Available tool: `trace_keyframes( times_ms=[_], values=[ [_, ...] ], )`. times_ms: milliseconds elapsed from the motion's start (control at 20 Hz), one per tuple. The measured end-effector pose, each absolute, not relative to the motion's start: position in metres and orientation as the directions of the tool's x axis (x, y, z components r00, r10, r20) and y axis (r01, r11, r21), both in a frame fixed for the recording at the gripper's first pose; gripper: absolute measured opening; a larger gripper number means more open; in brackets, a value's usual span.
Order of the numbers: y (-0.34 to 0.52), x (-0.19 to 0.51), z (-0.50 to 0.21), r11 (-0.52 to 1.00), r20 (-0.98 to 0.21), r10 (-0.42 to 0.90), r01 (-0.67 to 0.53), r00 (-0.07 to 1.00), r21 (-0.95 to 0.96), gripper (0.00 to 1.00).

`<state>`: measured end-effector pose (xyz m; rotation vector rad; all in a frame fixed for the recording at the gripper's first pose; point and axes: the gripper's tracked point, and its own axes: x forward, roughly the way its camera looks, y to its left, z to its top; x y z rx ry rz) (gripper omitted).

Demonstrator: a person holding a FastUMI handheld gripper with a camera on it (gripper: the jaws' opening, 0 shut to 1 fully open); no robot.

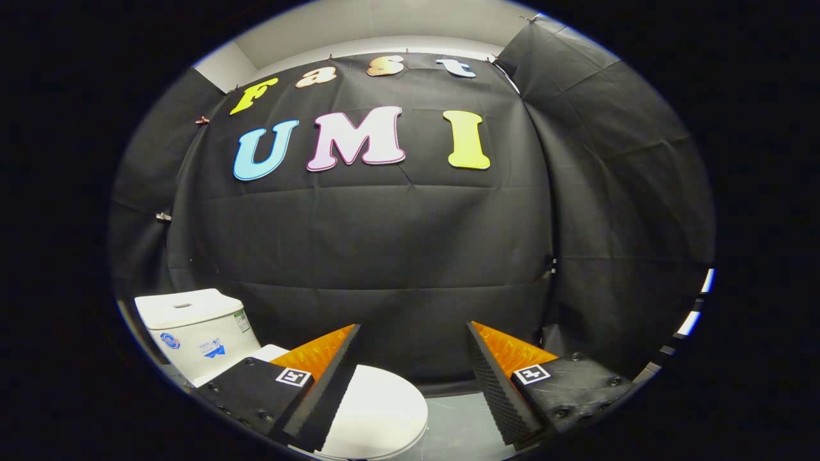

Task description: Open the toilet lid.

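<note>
2 fingers of the tongs (413,330) stand spread wide with nothing between them, held above the toilet. The toilet lid (378,410) lies shut, low and just ahead of the left finger, with the cistern (192,330) beyond it to the left against the black cloth wall. I judge the approach not yet finished: lower the tongs to the lid's front rim, catch its edge, then swing it up toward the cistern.

I'm seeing a white toilet lid (378,413) showing at six o'clock, a white tank (192,330) wearing blue stickers at eight o'clock, plain black cloth wall (384,256) hanging behind, grey floor (458,422) lying below.
</note>
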<state>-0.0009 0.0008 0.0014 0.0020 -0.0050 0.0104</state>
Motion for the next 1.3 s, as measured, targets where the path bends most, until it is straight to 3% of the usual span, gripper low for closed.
trace_keyframes(
  times_ms=[1300],
  values=[
    [0.0049, -0.0009, -0.0002, 1.000, 0.001, 0.021, -0.021, 1.000, -0.013, 0.99]
  ],
)
